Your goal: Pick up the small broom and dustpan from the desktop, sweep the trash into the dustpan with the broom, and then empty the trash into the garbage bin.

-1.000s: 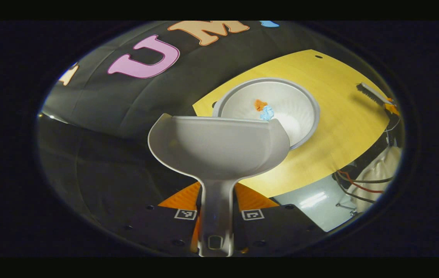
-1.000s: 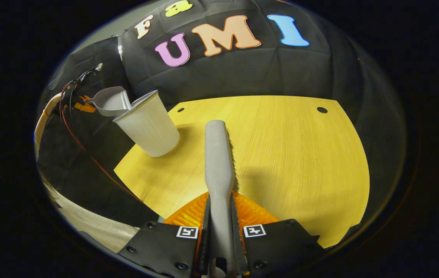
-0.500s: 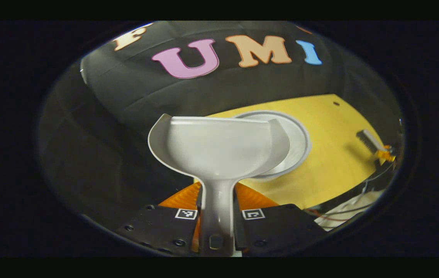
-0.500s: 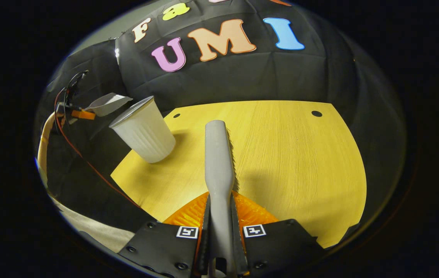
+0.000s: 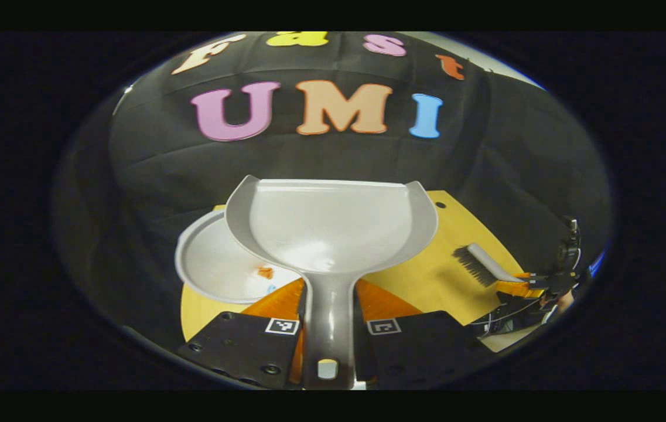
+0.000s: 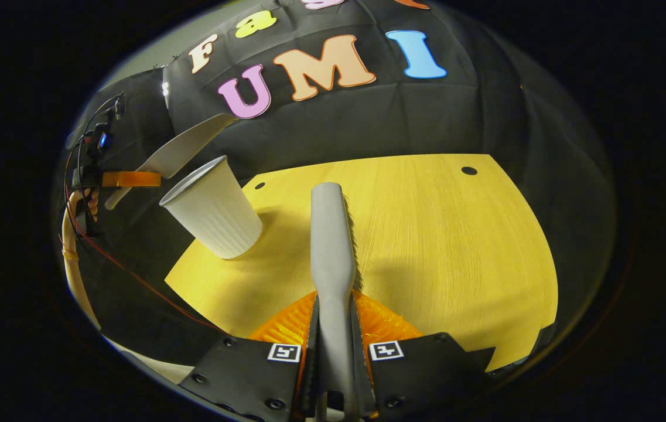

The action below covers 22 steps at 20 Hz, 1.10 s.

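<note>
Grey dustpan [image 5: 333, 228] pinched in left claw [image 5: 330, 328] above bin [image 5: 215, 269]; right claw [image 6: 333, 351] clamps broom [image 6: 331, 234].

- Each gripper [image 6: 335, 328] carries black plates with round screws and two square black-and-white markers.
- Red and black cables trail behind the left gripper [image 6: 130, 179].

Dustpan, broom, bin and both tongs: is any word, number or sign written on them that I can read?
No readable words or numbers.
Dustpan: plain, no text.
Broom: plain, no text.
Bin: plain, no text.
Left tongs and right tongs: square black-and-white code markers, patterns, not letters.
</note>
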Each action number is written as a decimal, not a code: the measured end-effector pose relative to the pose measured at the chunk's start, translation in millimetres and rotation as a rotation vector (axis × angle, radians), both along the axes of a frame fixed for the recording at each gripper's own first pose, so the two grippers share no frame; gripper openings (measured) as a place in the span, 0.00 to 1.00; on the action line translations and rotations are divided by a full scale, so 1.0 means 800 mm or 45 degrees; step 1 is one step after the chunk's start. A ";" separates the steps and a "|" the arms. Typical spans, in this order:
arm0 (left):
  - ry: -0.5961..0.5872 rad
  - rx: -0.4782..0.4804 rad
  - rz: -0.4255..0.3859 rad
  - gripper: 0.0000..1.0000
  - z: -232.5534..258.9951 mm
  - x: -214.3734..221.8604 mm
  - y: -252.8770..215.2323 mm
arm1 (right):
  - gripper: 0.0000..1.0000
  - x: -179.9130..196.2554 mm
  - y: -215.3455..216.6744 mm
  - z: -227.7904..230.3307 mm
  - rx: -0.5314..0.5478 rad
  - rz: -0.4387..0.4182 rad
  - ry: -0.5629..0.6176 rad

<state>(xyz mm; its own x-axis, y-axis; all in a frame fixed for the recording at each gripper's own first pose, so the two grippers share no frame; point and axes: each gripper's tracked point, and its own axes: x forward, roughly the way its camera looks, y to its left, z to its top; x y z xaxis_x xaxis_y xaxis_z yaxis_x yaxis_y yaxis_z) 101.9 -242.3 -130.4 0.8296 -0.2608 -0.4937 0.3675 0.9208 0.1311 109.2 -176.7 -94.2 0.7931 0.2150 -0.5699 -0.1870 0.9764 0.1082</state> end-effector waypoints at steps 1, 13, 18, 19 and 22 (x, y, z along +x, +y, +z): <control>0.017 0.005 -0.035 0.28 -0.011 0.003 -0.023 | 0.28 0.001 0.000 -0.001 0.020 -0.030 0.006; 0.316 -0.008 0.110 0.28 -0.237 -0.032 -0.107 | 0.28 -0.011 0.006 -0.049 0.176 -0.416 0.158; 0.413 -0.073 0.232 0.28 -0.303 -0.029 -0.089 | 0.28 -0.016 0.006 -0.068 0.112 -0.398 0.232; 0.432 -0.074 0.262 0.29 -0.315 -0.026 -0.082 | 0.24 -0.014 0.006 -0.072 0.108 -0.400 0.238; 0.454 -0.067 0.325 0.28 -0.342 -0.019 -0.064 | 0.28 -0.009 0.012 -0.095 0.091 -0.396 0.273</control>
